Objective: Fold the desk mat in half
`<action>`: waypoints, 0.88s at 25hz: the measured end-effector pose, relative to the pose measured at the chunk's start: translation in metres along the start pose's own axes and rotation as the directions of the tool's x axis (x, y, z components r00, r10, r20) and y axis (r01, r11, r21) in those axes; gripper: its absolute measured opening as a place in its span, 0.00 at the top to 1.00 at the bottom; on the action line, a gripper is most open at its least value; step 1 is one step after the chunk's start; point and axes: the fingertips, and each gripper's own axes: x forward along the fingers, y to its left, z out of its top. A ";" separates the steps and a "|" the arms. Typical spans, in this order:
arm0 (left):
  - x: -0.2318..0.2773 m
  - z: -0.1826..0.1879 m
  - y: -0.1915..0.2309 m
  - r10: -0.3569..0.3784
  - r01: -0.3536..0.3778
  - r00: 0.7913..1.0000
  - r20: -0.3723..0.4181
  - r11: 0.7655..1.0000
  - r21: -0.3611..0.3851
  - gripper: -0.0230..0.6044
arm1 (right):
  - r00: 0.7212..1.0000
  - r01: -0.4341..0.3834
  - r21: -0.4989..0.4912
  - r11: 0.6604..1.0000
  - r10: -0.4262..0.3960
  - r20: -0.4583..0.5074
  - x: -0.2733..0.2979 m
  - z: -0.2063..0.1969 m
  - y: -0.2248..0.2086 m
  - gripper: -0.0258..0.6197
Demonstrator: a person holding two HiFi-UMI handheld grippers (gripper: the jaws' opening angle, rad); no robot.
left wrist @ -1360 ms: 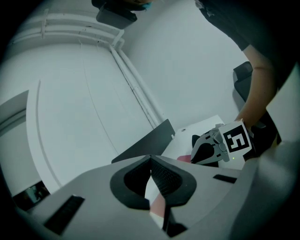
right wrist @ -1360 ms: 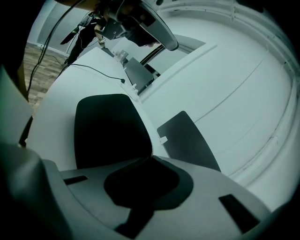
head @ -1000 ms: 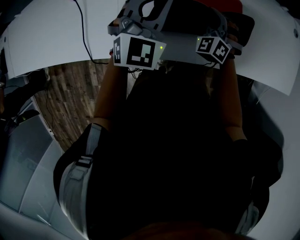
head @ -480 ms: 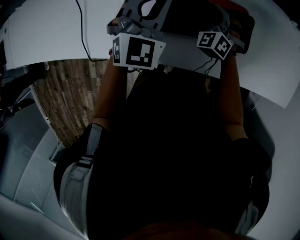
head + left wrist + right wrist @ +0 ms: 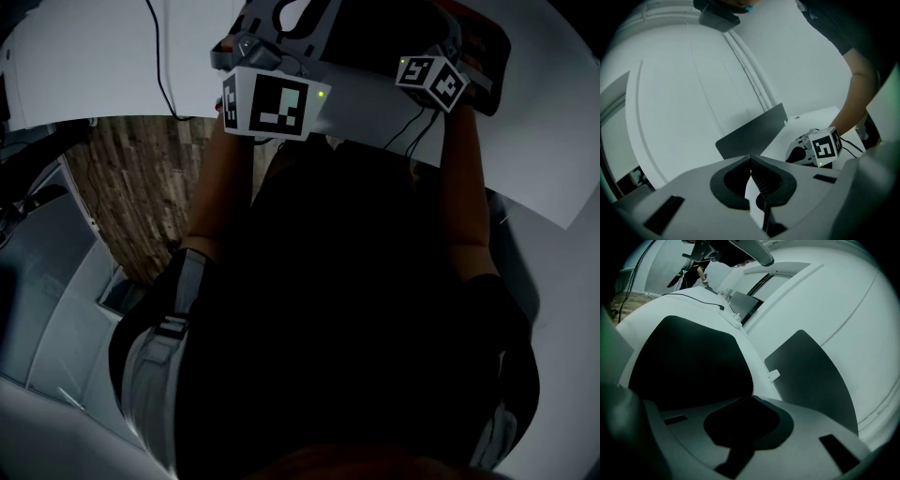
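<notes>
Clamped shut with the right gripper (image 5: 752, 398) on an edge of the black desk mat (image 5: 689, 359), dark sheet spreading leftward from the jaw tips beside the white table (image 5: 757, 357); pinched together with the left gripper (image 5: 752, 161) on a thin pale edge of that mat; held side by side at the far end of outstretched arms; standing beyond, near the pale wall, a dark panel (image 5: 754, 133).
</notes>
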 end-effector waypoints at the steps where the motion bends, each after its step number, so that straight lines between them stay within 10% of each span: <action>1: 0.002 -0.001 -0.002 -0.003 0.003 1.000 -0.004 1.000 0.000 0.94 | 1.000 -0.004 -0.002 1.000 0.004 0.001 0.002 -0.002 0.001 0.90; 22: 0.038 -0.023 -0.014 -0.041 0.039 0.999 -0.029 0.997 -0.063 0.94 | 0.998 -0.061 -0.057 0.997 0.062 0.007 0.045 -0.012 0.011 0.90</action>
